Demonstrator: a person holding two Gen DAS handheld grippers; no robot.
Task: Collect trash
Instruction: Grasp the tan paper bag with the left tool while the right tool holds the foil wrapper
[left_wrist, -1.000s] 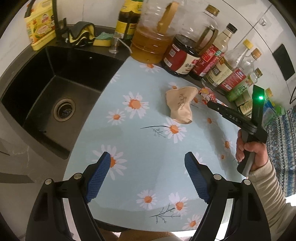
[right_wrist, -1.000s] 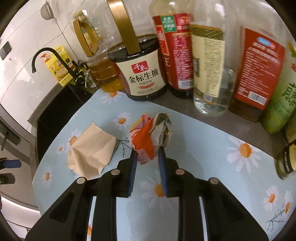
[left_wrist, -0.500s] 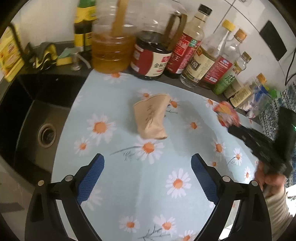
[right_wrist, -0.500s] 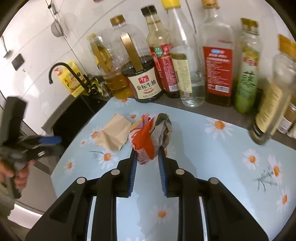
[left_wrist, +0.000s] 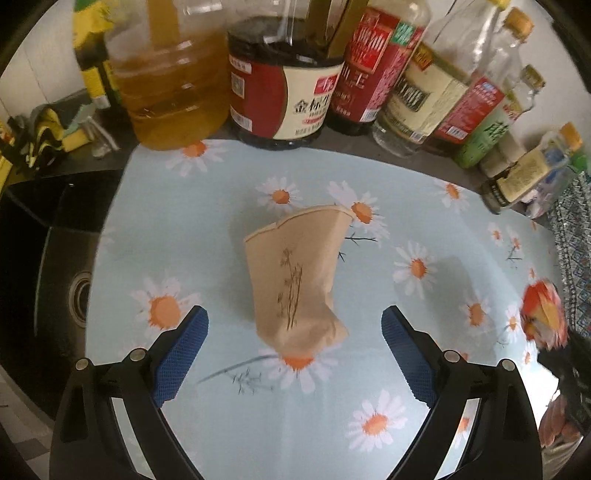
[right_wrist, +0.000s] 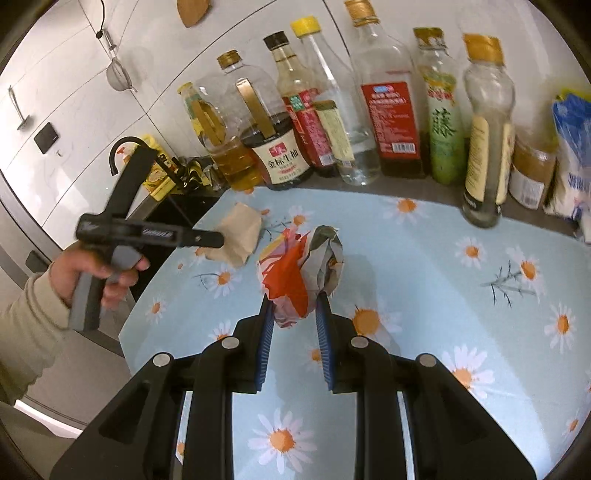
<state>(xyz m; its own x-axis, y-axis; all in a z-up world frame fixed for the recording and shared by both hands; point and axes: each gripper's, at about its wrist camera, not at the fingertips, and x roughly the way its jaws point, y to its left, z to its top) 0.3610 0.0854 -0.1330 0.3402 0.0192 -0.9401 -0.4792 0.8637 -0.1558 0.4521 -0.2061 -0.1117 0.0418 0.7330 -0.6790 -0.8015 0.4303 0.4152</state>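
A crumpled tan paper bag (left_wrist: 295, 273) lies on the daisy-print mat (left_wrist: 221, 424), just ahead of my left gripper (left_wrist: 293, 339), which is open with its blue pads either side of the bag's near end. In the right wrist view the same tan bag (right_wrist: 238, 236) rests at the mat's left side beside the left gripper's tip. My right gripper (right_wrist: 293, 314) is shut on a crumpled red-and-orange wrapper (right_wrist: 299, 273), held above the mat. That wrapper (left_wrist: 543, 317) shows blurred at the right edge of the left wrist view.
A row of oil, soy sauce and vinegar bottles (right_wrist: 332, 122) lines the back of the counter. A black sink (left_wrist: 48, 288) drops off left of the mat, with a faucet (right_wrist: 122, 151) behind. A person's hand and cream sleeve (right_wrist: 37, 314) hold the left gripper.
My left gripper has moved forward to the tan bag, which now sits between its open pads. My right gripper has lifted and pulled back with the wrapper in it.
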